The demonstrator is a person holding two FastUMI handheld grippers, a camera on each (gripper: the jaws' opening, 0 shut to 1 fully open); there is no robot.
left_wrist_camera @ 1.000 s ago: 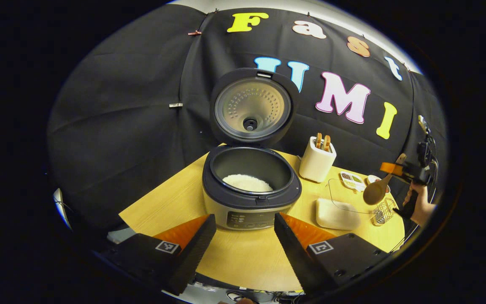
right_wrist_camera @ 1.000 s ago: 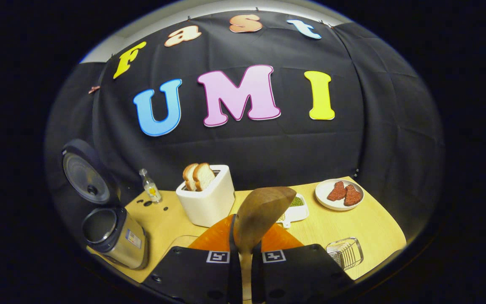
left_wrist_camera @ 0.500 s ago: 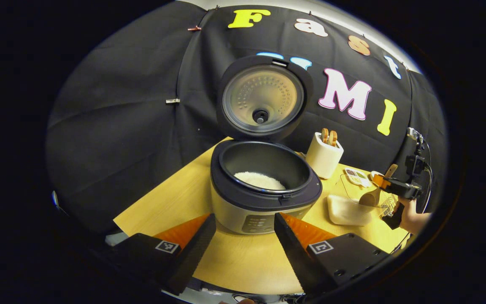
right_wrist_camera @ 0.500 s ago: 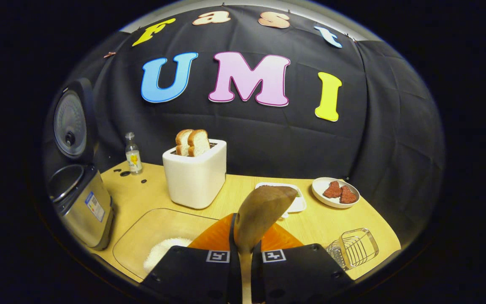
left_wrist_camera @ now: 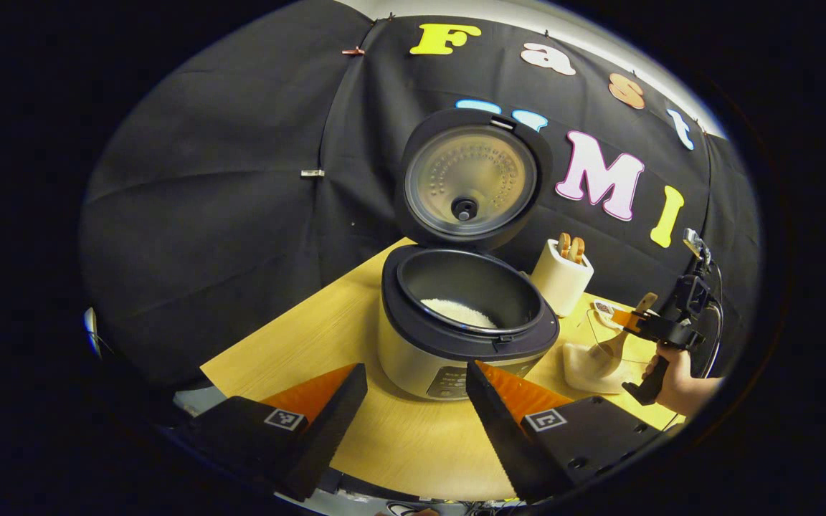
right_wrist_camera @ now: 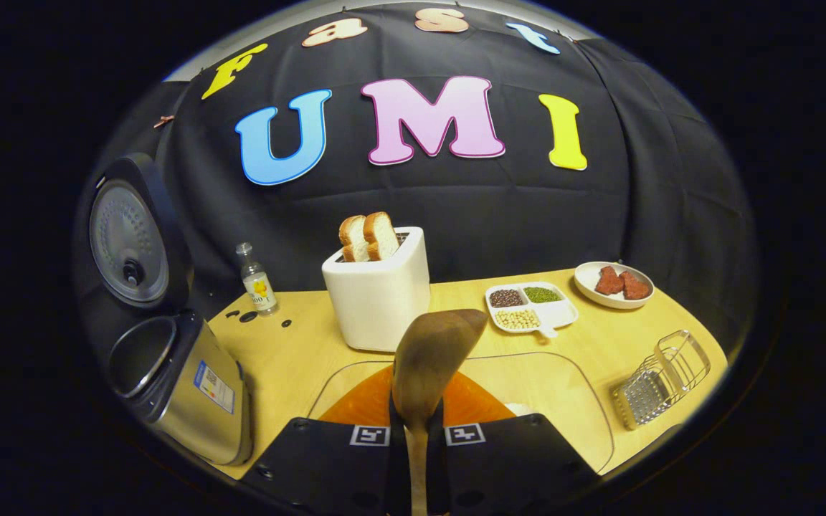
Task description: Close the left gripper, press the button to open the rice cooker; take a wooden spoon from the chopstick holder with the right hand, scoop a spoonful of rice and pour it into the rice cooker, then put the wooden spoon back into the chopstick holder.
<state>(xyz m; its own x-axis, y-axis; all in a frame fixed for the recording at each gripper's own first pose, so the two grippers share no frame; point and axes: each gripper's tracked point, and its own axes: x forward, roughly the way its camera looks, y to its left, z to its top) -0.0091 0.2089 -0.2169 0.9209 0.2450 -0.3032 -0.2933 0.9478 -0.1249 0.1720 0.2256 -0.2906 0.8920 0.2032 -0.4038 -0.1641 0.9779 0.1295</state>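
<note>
The right hand-held gripper (right_wrist_camera: 416,430) clamps the wooden spoon (right_wrist_camera: 431,358) over the rice dish (left_wrist_camera: 589,358), at four o'clock from the open rice cooker (left_wrist_camera: 467,337). It should dip low, then lift level. The left hand-held gripper (left_wrist_camera: 413,401) is spread, empty.

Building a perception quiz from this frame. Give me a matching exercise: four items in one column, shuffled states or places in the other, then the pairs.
Column 1:
1. rice cooker lid
2. wooden spoon
3. toaster
4. left gripper

Column 2:
A. clamped between the right gripper's fingers
B. open, holding nothing
C. raised, standing upright
D. two bread slices sticking out of the top

Pairs: 1-C, 2-A, 3-D, 4-B
</note>
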